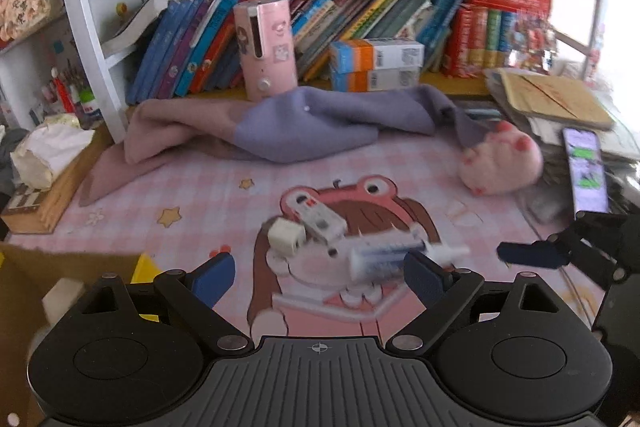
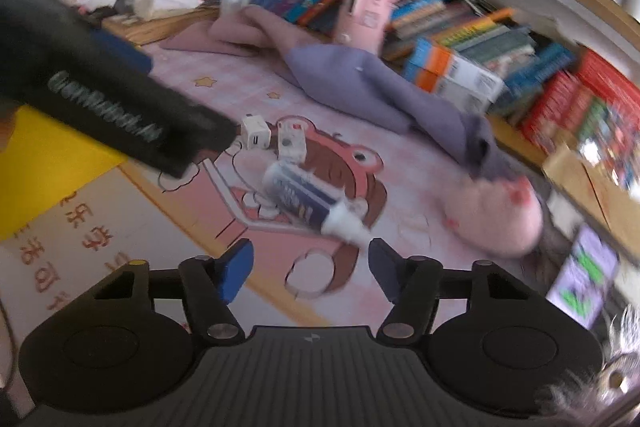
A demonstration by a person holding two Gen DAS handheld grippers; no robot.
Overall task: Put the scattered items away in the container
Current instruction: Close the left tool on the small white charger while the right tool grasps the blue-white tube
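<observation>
The cardboard container (image 1: 24,267) with its yellow flap sits at the left edge of the pink desk mat (image 1: 160,187). Near the mat's middle, from left to right, lie a white charger cube (image 1: 286,235), a small white flat device (image 1: 316,217) touching it, and a blue-and-white tube (image 1: 384,255) with a white cap. The cube looks light, rigid and smooth, best pinched across two flat faces. The tube is probably soft and may squash or roll, so its body near the stiffer cap end seems the safer hold. The left gripper (image 1: 316,275) hovers spread wide over these items, holding nothing; the right gripper (image 2: 310,269) is likewise spread and empty, just short of the tube's cap.
</observation>
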